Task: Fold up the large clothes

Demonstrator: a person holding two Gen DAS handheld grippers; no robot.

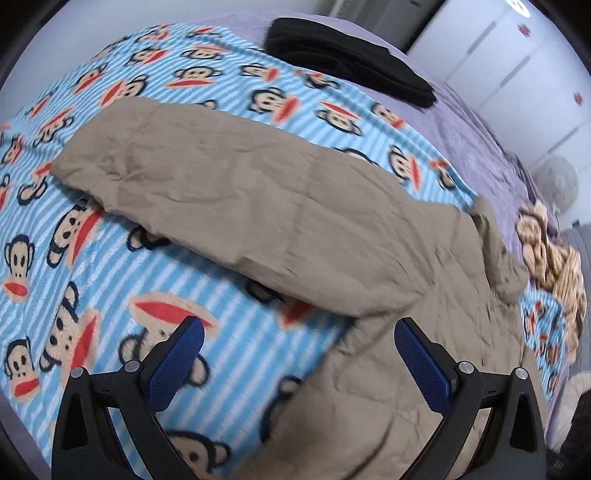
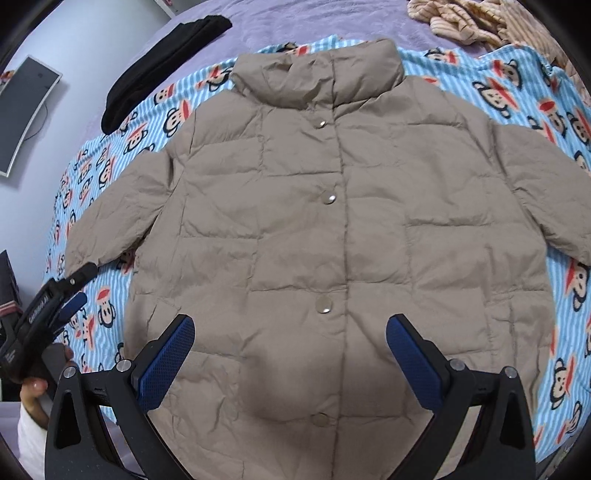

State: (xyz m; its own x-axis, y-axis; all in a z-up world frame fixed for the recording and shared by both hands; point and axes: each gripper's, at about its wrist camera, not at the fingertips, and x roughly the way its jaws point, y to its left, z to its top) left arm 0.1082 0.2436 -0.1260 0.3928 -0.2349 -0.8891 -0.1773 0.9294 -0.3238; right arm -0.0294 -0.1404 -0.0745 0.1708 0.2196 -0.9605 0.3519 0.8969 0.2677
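On the bed: a beige quilted puffer jacket with a stand-up collar and metal snap buttons (image 2: 325,229) lies face up and buttoned, spread flat over a blue-and-white striped fleece blanket printed with monkey faces (image 2: 546,110), its collar toward the far edge and its hem at the near edge.
Sleeves: both are spread outward; the jacket's long beige sleeve (image 1: 221,192) on the left side runs toward the blanket's left edge.
Handling: the jacket looks light, soft and puffy, with a smooth, creased shell that is likely slippery; it should fold easily but may spring back and trap air.
Where to grip: a pinch on a thin edge, such as the cuff, the hem corner or the shoulder seam, seems safer than the thick padded body.
Left gripper: the black two-finger left gripper with blue textured pads (image 1: 299,343) is spread wide and holds nothing, hovering over the near left part of the jacket, below the sleeve; whether a pad brushes the fabric cannot be told.
Right gripper: the matching right gripper (image 2: 290,339) is likewise wide apart and empty, above the lower front near the placket.
Also on the bed: a folded black garment (image 2: 162,62) at the far left edge and a tan striped knit garment (image 2: 476,22) at the far right corner, both clear of the jacket.
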